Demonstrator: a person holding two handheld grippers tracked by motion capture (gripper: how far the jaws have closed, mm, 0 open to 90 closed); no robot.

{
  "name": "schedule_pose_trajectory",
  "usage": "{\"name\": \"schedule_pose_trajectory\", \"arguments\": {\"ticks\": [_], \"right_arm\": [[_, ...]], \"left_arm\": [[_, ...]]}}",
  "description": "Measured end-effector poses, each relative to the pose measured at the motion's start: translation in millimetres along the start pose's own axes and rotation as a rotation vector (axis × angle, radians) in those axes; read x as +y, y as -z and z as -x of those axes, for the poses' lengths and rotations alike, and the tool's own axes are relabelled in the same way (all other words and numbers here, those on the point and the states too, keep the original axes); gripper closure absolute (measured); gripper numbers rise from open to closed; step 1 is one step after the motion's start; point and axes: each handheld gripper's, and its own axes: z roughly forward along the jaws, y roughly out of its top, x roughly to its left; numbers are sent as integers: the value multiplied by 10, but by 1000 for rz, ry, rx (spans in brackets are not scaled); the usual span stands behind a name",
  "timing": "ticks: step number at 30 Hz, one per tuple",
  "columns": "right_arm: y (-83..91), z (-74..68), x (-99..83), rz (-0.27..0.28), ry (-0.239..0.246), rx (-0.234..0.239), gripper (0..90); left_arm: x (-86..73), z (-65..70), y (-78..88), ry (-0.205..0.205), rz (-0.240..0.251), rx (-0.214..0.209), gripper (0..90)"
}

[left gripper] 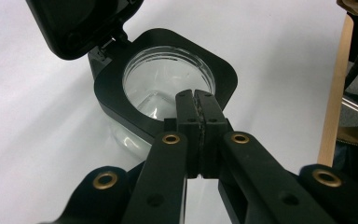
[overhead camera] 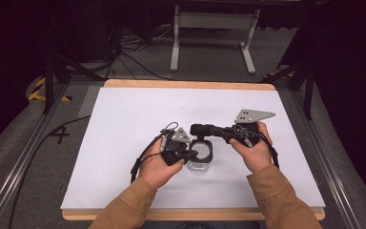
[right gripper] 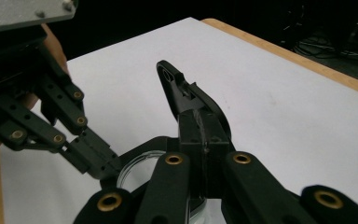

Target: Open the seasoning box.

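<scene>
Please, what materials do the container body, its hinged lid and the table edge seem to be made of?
Container body: clear, glossy, likely plastic or glass; the white surface shows through it. Its collar and hinged lid: matte black, probably moulded plastic, with dull highlights. Table edge: light wood by its tan colour. The left tongs pinch the collar; the right tongs hold the lid.

White sheet (overhead camera: 138,119) covers a wooden-edged table (overhead camera: 186,84). Grey carpet floor (overhead camera: 209,55) surrounds it. At 12 o'clock, a white metal frame stand (overhead camera: 213,21) on two feet. At 11 o'clock, black cables (overhead camera: 128,50) and yellow-black hazard tape (overhead camera: 37,88). Far background dark, unlit.
</scene>
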Motion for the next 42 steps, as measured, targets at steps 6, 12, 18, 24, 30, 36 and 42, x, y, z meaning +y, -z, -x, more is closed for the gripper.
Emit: {"name": "schedule_pose_trajectory", "arguments": {"ticks": [6, 12, 18, 24, 30, 36, 42], "right_arm": [[-63, 66, 33, -3, -8, -32, 900], [-102, 135, 34, 3, -36, -64, 900], [-141, 183, 25, 4, -45, -69, 900], [-178, 201, 34, 1, -41, -67, 900], [-191, 200, 35, -3, -37, -67, 900], [-176, 180, 39, -4, -36, -65, 900], [-58, 100, 65, 17, -12, -35, 897]], "left_arm": [[1, -4, 3, -1, -4, 1, 900], [9, 11, 6, -3, -13, 14, 900], [9, 9, 2, 6, -9, 11, 900], [17, 27, -11, -2, -9, 12, 900], [17, 25, -13, -2, -7, 10, 900], [27, 26, -1, -11, -19, 17, 900], [66, 15, 92, -18, 1, 3, 808]]}}
